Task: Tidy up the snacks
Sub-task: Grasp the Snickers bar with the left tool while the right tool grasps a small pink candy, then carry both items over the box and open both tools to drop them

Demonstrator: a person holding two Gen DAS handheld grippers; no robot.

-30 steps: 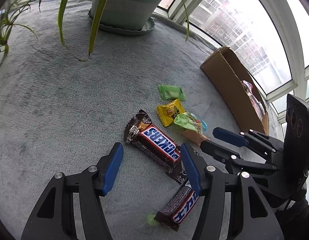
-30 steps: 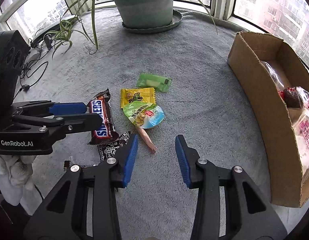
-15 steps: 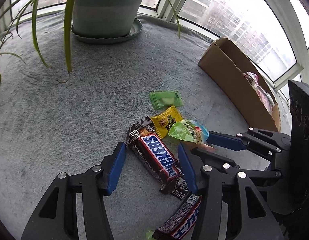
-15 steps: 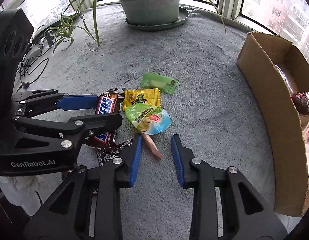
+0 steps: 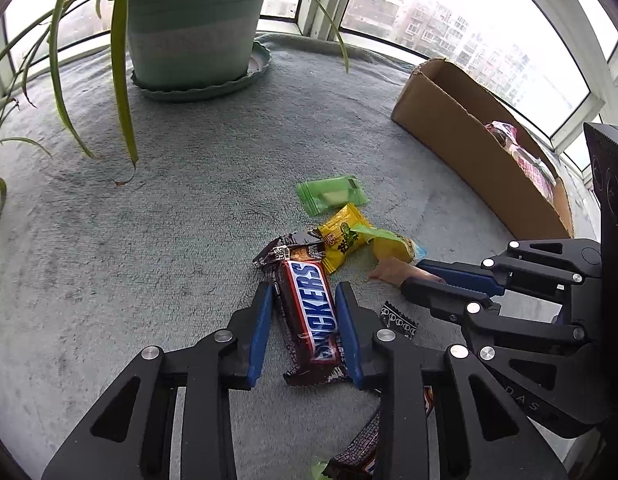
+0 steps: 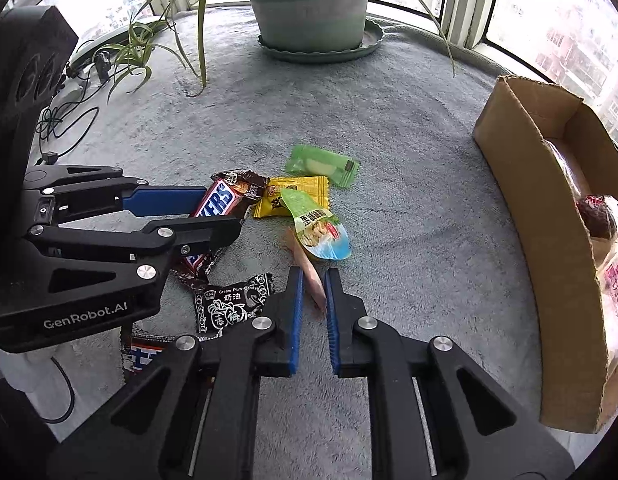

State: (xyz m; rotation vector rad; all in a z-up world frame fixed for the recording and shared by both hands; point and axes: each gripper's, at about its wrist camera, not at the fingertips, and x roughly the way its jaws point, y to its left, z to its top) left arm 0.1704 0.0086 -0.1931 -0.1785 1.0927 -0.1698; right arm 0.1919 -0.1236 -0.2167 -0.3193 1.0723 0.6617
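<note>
A pile of snacks lies on the grey cloth. My left gripper (image 5: 305, 292) is shut on a Snickers bar (image 5: 309, 312), which also shows in the right wrist view (image 6: 217, 204). My right gripper (image 6: 312, 278) is shut on a pink sausage stick (image 6: 311, 280), whose end shows in the left wrist view (image 5: 389, 270). Beside them lie a yellow candy packet (image 6: 297, 200), a green-blue packet (image 6: 319, 228), a light green packet (image 6: 321, 164) and a black plum candy wrapper (image 6: 233, 304). A cardboard box (image 6: 549, 216) with snacks inside stands at the right.
A green potted plant (image 6: 309, 4) on a saucer stands at the back, its long leaves hanging over the cloth. Cables (image 6: 65, 120) lie at the left edge. A second chocolate bar (image 6: 145, 354) lies under my left gripper's body. Windows surround the surface.
Both grippers moved forward and down and closed: the left onto the Snickers bar, the right onto the sausage stick.
</note>
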